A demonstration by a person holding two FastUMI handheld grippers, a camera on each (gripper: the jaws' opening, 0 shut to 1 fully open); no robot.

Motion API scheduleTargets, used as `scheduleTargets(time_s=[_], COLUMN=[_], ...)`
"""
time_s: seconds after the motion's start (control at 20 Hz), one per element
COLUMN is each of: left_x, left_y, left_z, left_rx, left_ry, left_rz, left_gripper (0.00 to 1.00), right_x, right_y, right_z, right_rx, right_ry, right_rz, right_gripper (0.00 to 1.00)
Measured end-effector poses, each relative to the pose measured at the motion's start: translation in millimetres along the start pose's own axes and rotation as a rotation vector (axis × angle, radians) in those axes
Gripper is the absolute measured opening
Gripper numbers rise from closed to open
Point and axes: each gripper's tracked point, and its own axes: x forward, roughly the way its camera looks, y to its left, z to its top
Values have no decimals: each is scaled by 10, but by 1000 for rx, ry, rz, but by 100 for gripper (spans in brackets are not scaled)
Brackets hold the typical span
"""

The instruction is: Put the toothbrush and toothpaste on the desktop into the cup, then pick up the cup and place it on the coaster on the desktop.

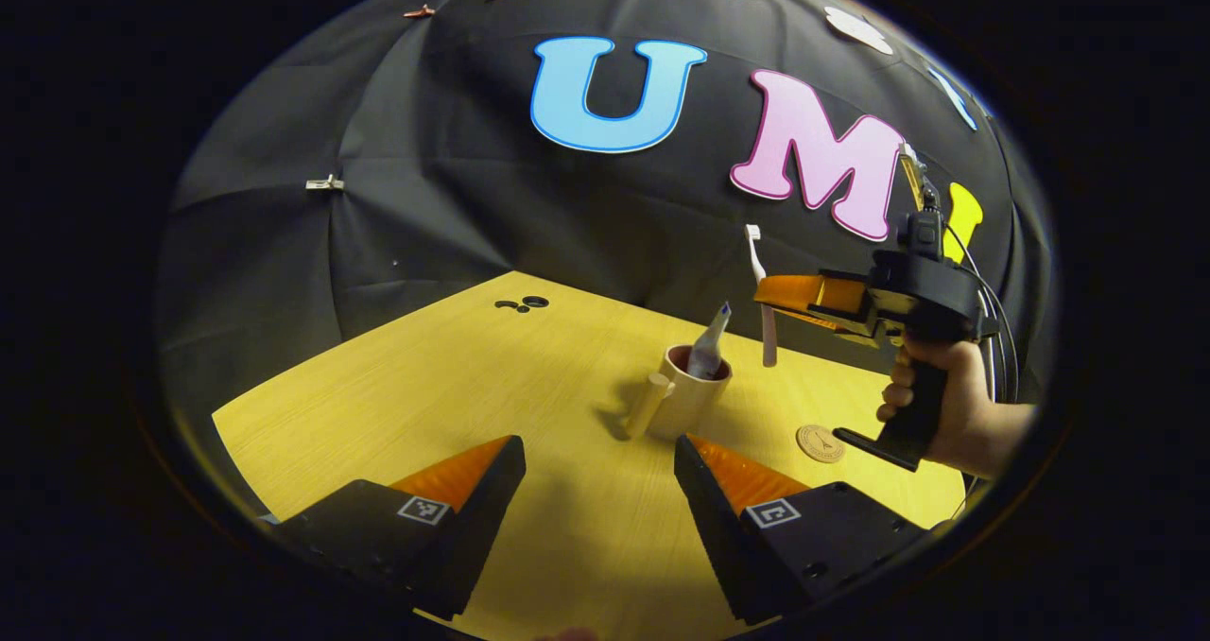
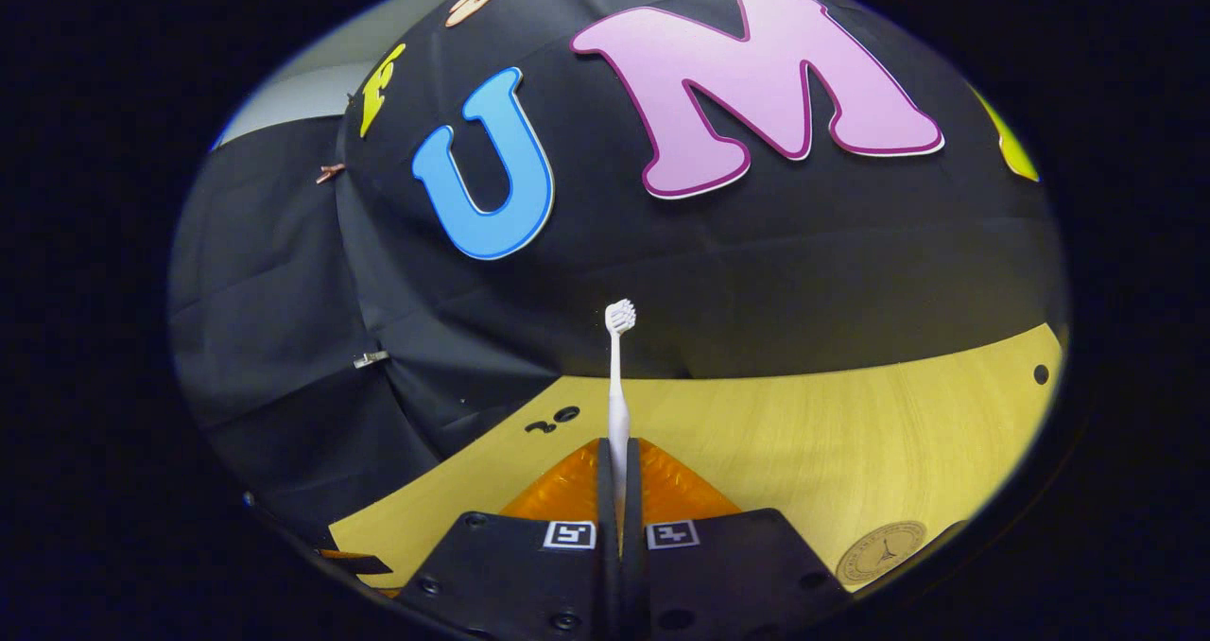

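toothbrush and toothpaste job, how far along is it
Done: the toothpaste already stands in the cup. In hand: the right gripper has its jaws shut on the toothbrush, held upright in the air to the cup's right. The left gripper is open and holds nothing. Left: drop the toothbrush into the cup, then lift the cup onto the coaster, which is bare.

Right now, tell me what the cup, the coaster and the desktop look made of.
Cup: likely matte ceramic or plastic, cream outside, dark red inside. Coaster: probably cork or wood, tan disc with a stamped mark. Desktop: wood-grain laminate or veneer, fine streaks, low sheen.
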Motion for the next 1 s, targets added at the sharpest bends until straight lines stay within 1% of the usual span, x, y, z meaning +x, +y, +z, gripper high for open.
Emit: scheduleTargets(time_s=[0.1,0.2,0.3,0.5,0.65,0.8,0.9,0.95,1.0], left_x=[12,35,44,96,119,166,175,184,193], left_y=[70,157,232,347,367,331,274,245,214], left_z=[-44,-117,-184,-321,-329,-359,-338,-322,-322], left_rx=[-16,-31,-47,-73,-79,-78,-65,-55,-44], left_ry=[-5,0,1,14,3,10,3,3,2], left_rz=[11,27,40,67,75,74,64,58,52], left_gripper=[98,98,97,98,97,97,98,98,98], right_x=[109,188,233,267,261,208,138,122,94], right_y=[-49,-108,-169,-200,-192,-169,-150,-150,-186], right_z=[-68,-127,-174,-344,-363,-521,-540,-530,-529], right_rx=[2,36,77,106,56,0,-29,-45,-59], right_ry=[-20,-46,-75,-99,-161,-169,-177,-177,-175], right_rz=[-7,-8,-17,-33,-49,-62,-63,-65,-73], right_gripper=[5,5,5,5,5,5,5,7,12])
